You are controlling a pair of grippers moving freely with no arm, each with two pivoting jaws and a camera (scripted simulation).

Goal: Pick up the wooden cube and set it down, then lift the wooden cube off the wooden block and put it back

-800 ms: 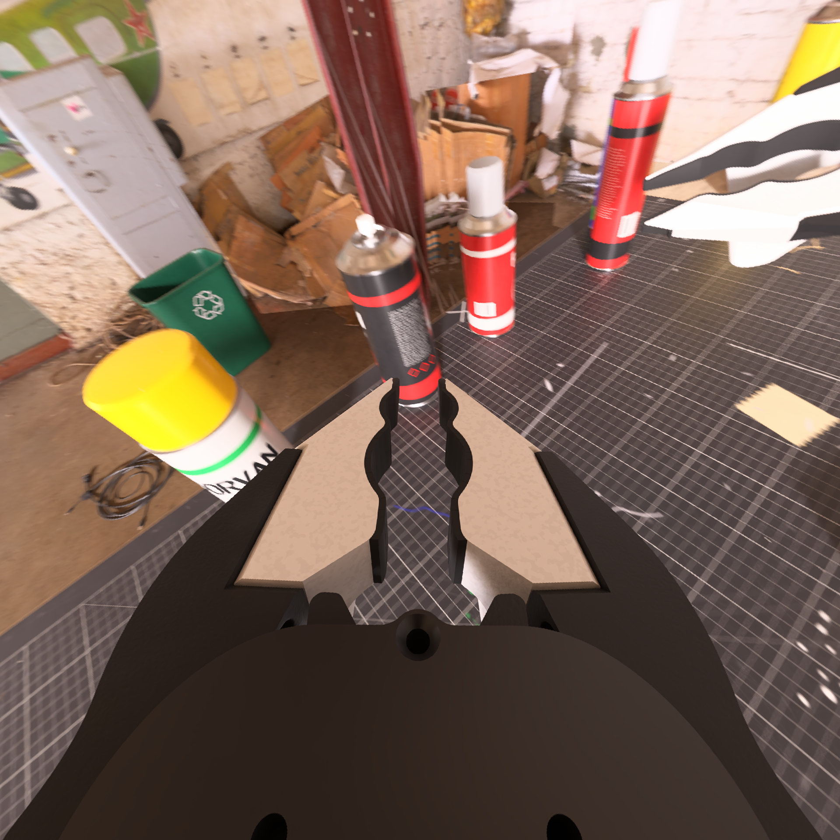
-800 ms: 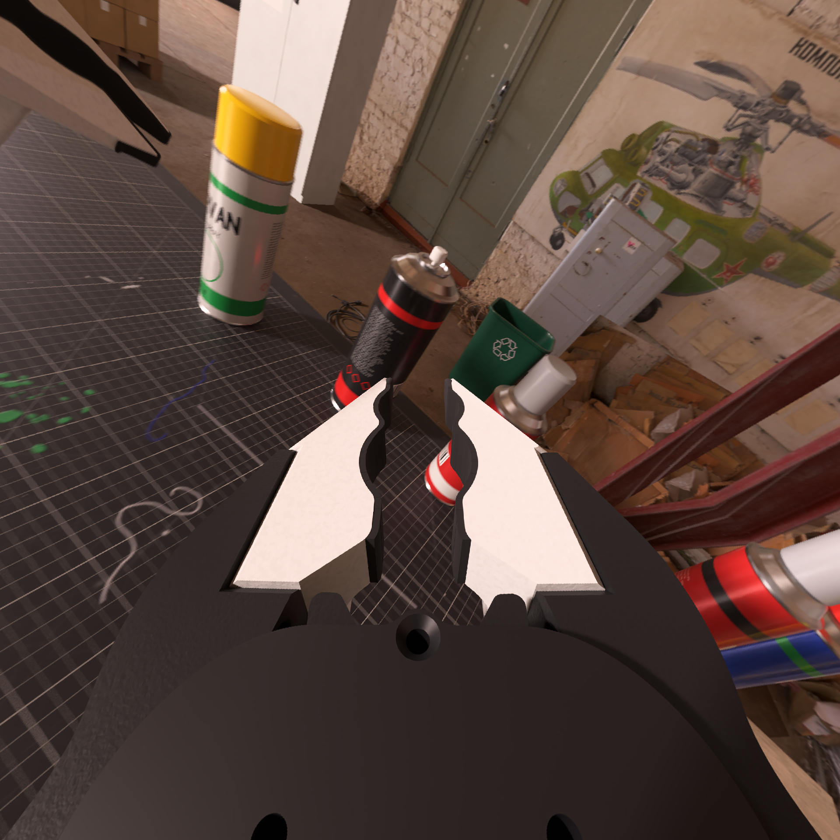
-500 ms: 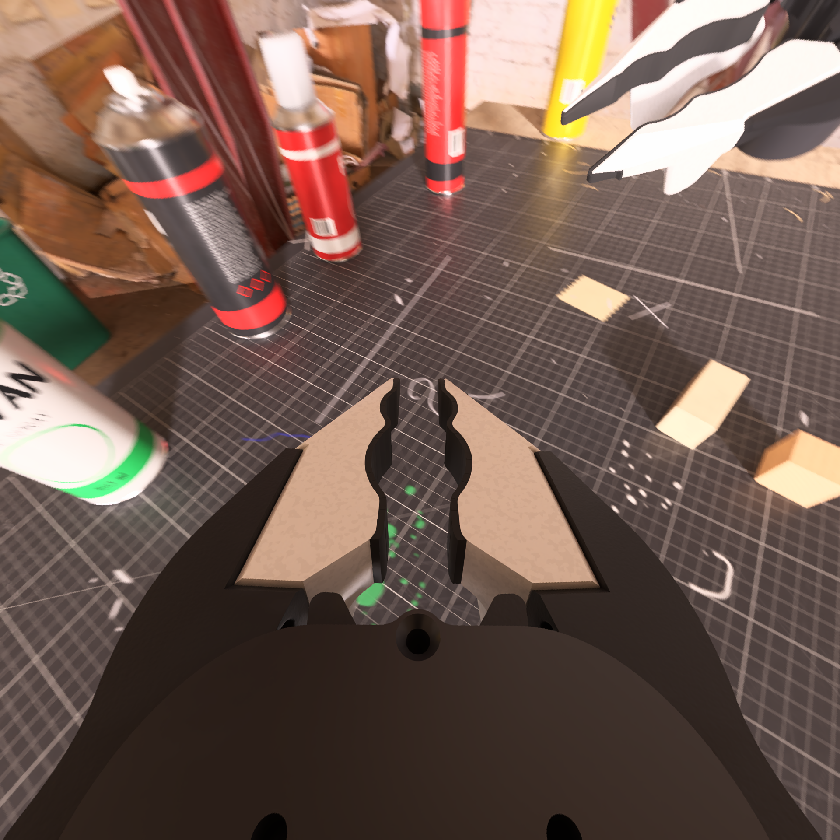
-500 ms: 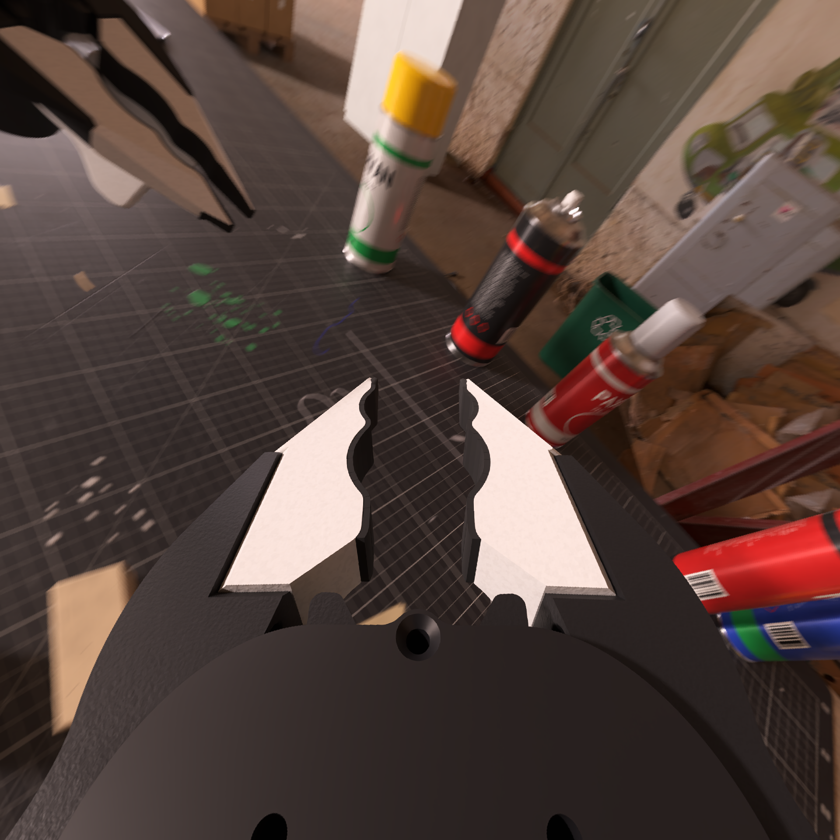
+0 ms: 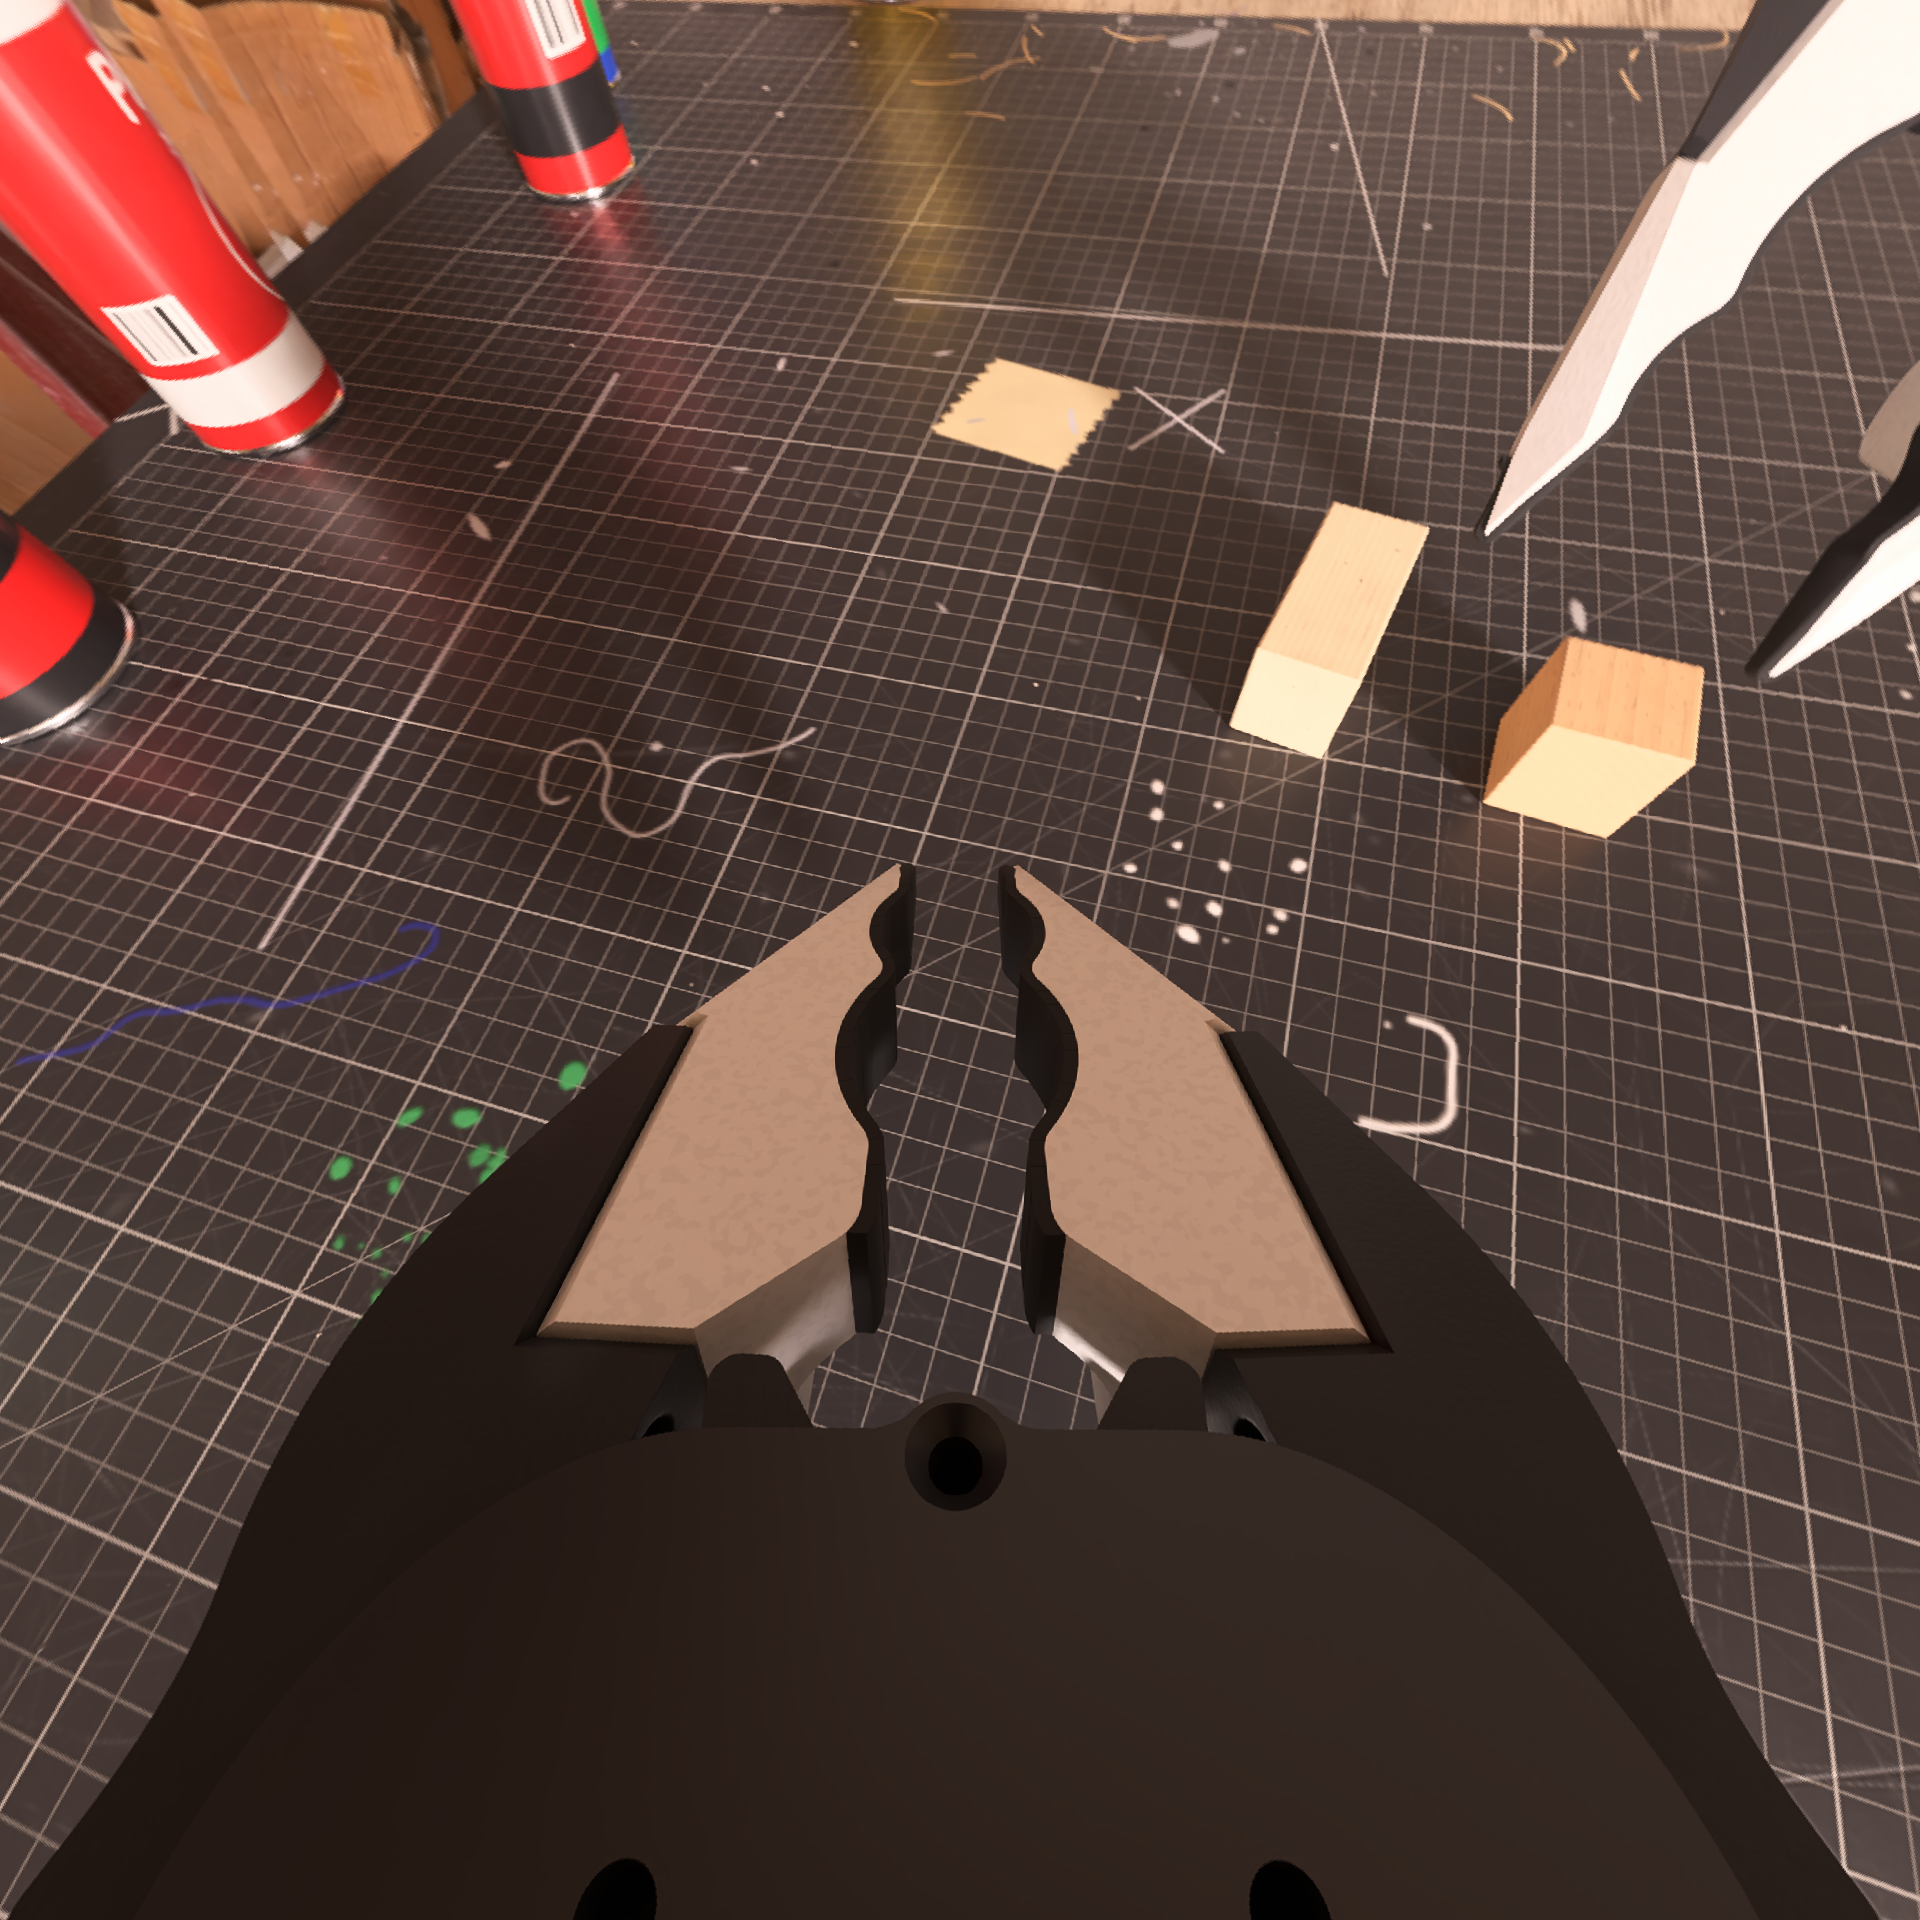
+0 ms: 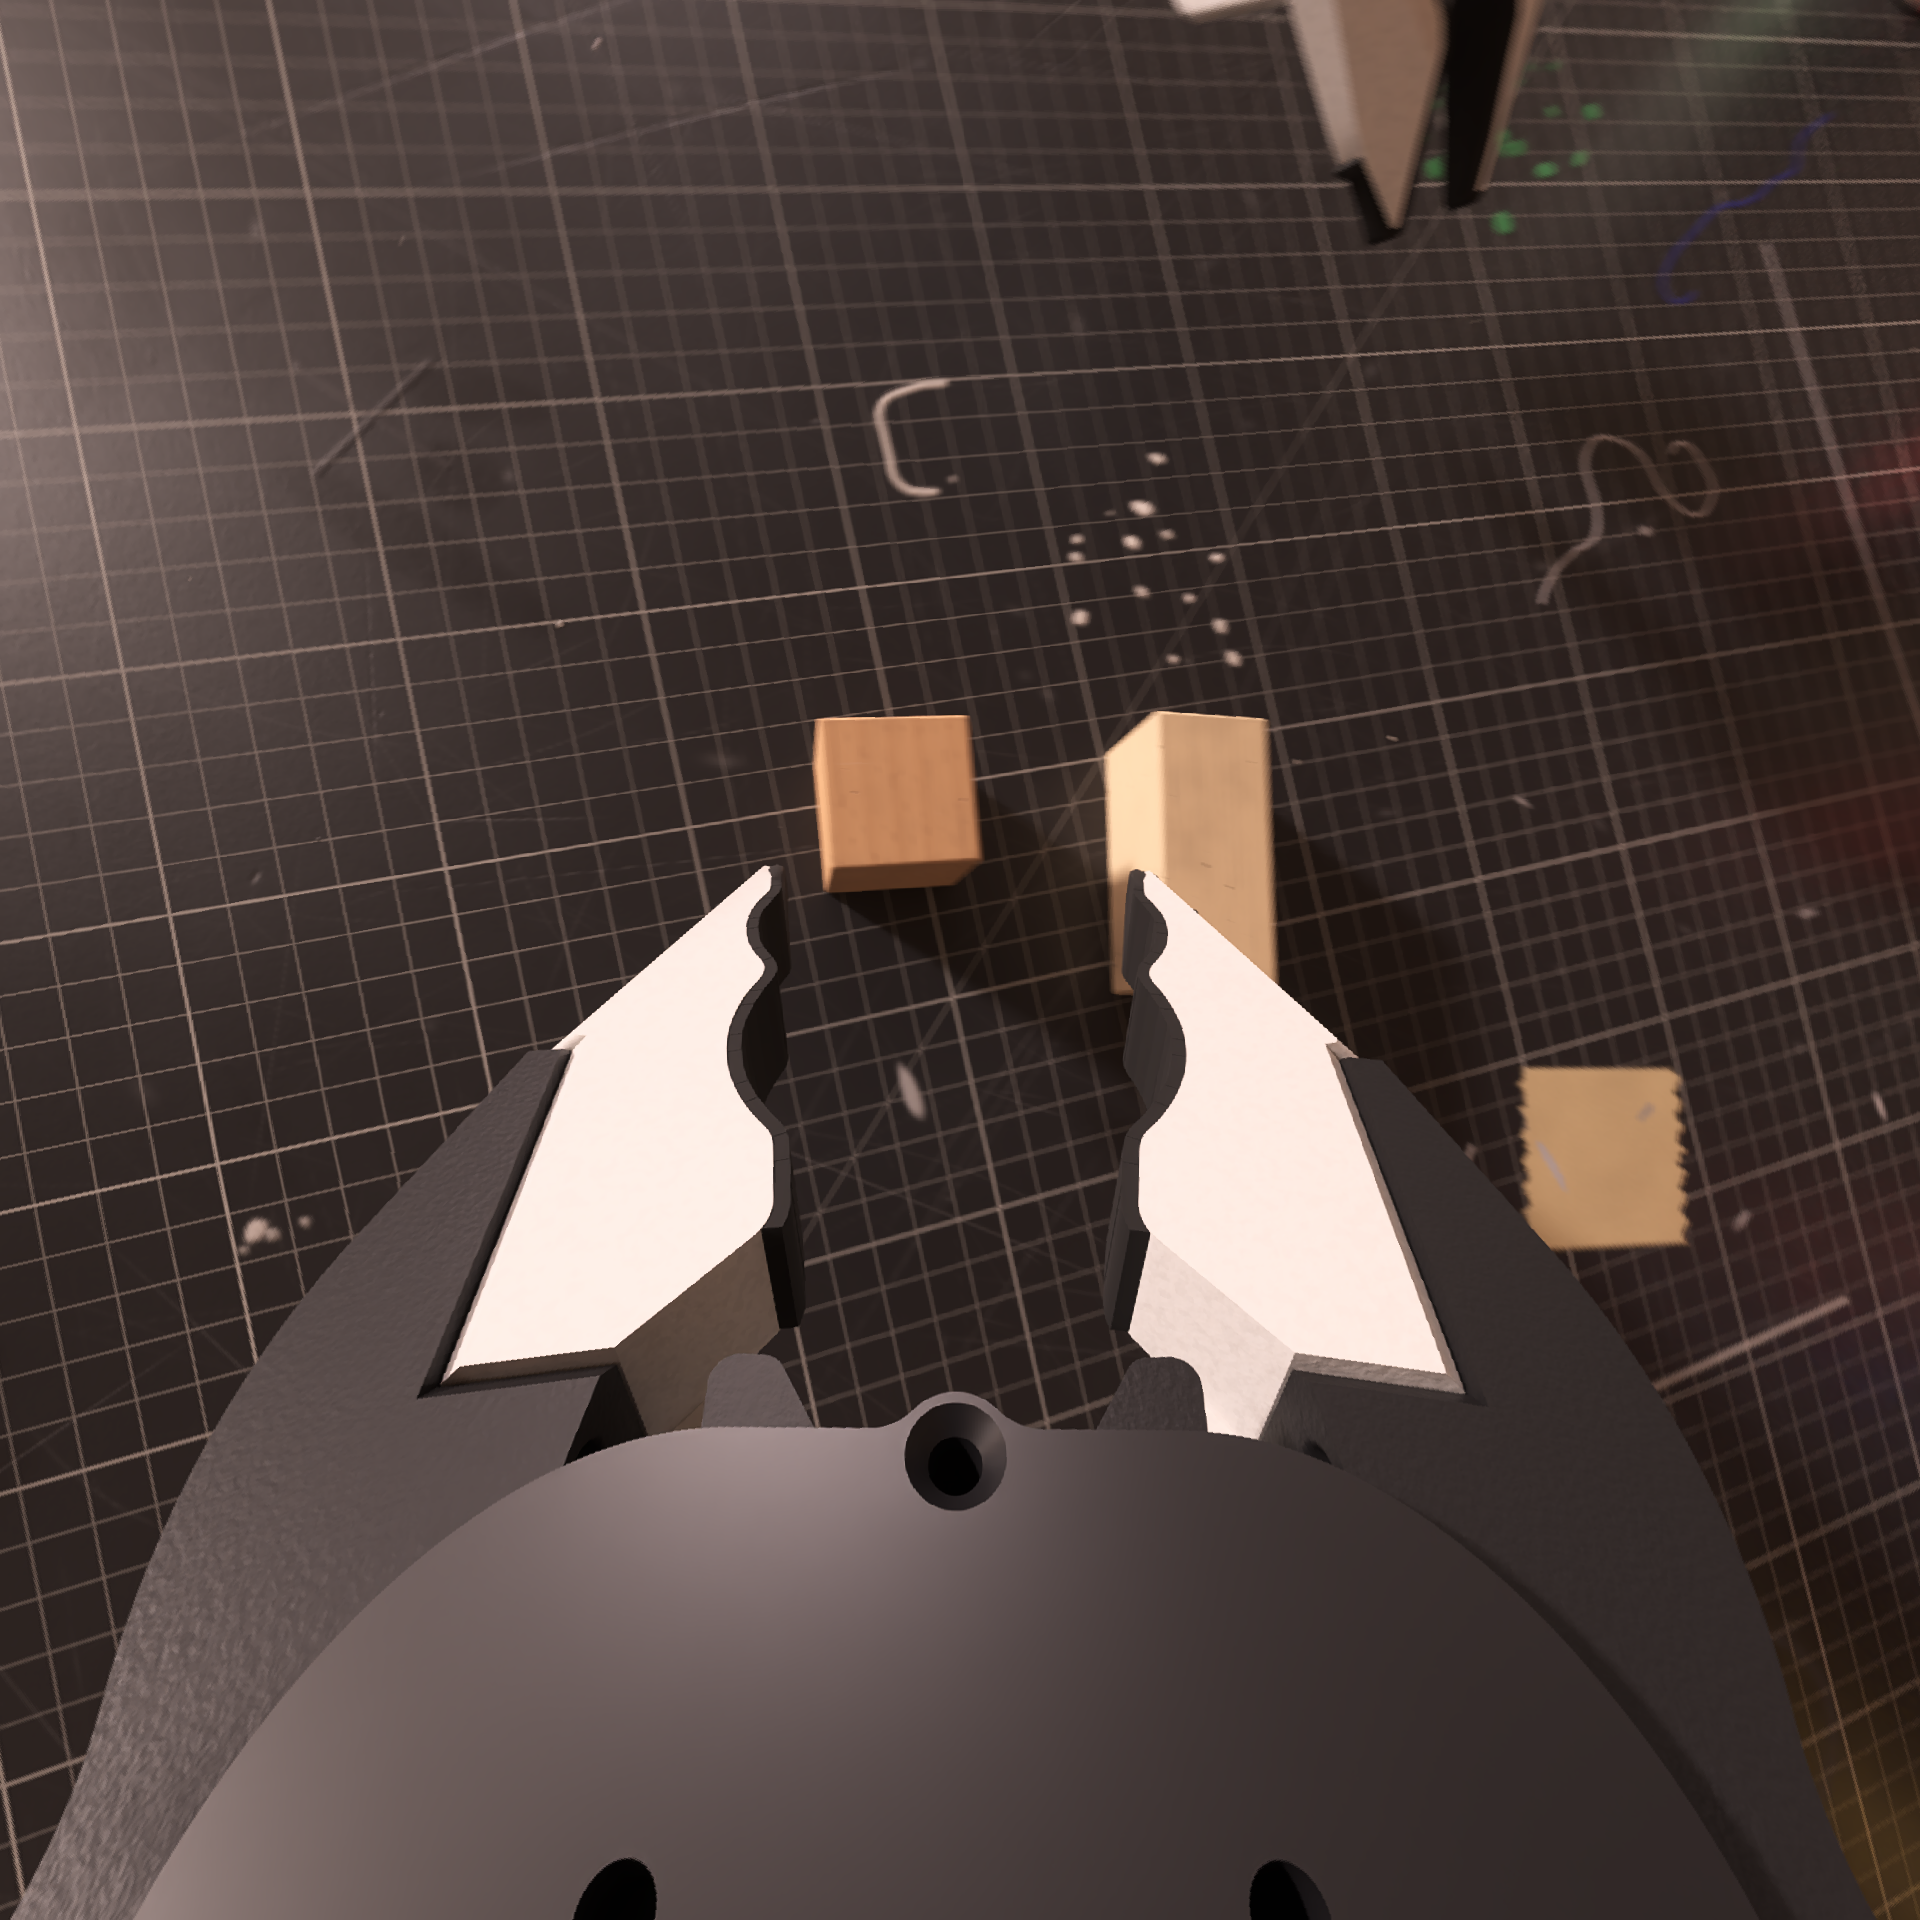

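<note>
The wooden cube (image 6: 899,800) sits on the dark cutting mat (image 6: 416,727), apart from the paler wooden block (image 6: 1195,831), which lies flat to its right. My right gripper (image 6: 954,881) is open and empty, just short of both; its left tip is near the cube's corner and its right tip overlaps the block. In the left wrist view the cube (image 5: 1595,732) and block (image 5: 1325,629) lie far right, with the right gripper (image 5: 1626,597) above them. My left gripper (image 5: 956,878) is nearly shut on nothing, over bare mat; it also shows in the right wrist view (image 6: 1423,208).
Spray cans stand along the mat's far left edge: a red and white one (image 5: 208,343), a red and black one (image 5: 566,125), and another (image 5: 52,644) at the frame's edge. A flat tan patch (image 5: 1029,414) lies on the mat beyond the block.
Both grippers have tipped down from the room toward the mat. The right gripper's jaws have spread wider and it has come over the cube and block. The left jaws kept their gap.
</note>
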